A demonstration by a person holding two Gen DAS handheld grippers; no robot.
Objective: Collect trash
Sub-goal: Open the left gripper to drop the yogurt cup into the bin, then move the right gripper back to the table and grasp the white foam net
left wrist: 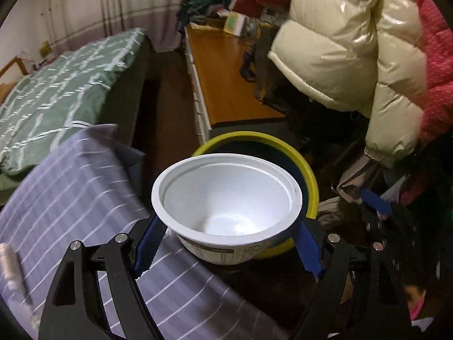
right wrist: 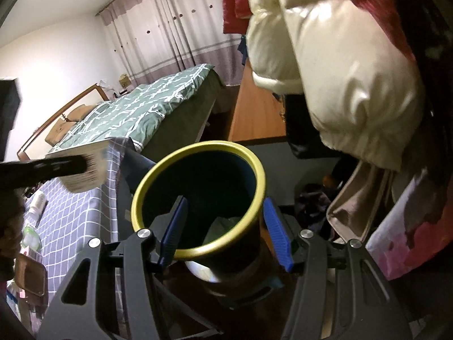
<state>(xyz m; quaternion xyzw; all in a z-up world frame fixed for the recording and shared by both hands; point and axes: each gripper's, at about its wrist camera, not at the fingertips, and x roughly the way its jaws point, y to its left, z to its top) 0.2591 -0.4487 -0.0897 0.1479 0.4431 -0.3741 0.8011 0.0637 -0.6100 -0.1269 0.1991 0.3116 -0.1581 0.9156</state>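
My left gripper [left wrist: 226, 243] is shut on a white empty plastic bowl [left wrist: 226, 195], held upright by its sides just in front of and above a dark bin with a yellow rim [left wrist: 310, 181]. My right gripper [right wrist: 223, 226] is shut on the near wall of the same bin [right wrist: 195, 153], one finger inside and one outside. Some crumpled trash [right wrist: 223, 226] lies inside the bin. In the right wrist view the other gripper [right wrist: 42, 167] shows blurred at the left, with the bowl's printed side [right wrist: 85, 170] in it.
A table with a purple checked cloth [left wrist: 70, 198] stands at the left, with small items [right wrist: 31, 226] on it. A bed with a green quilt [left wrist: 56, 90] lies behind. A wooden desk [left wrist: 223, 82] is beyond the bin. Puffy jackets [left wrist: 354, 42] hang at the right.
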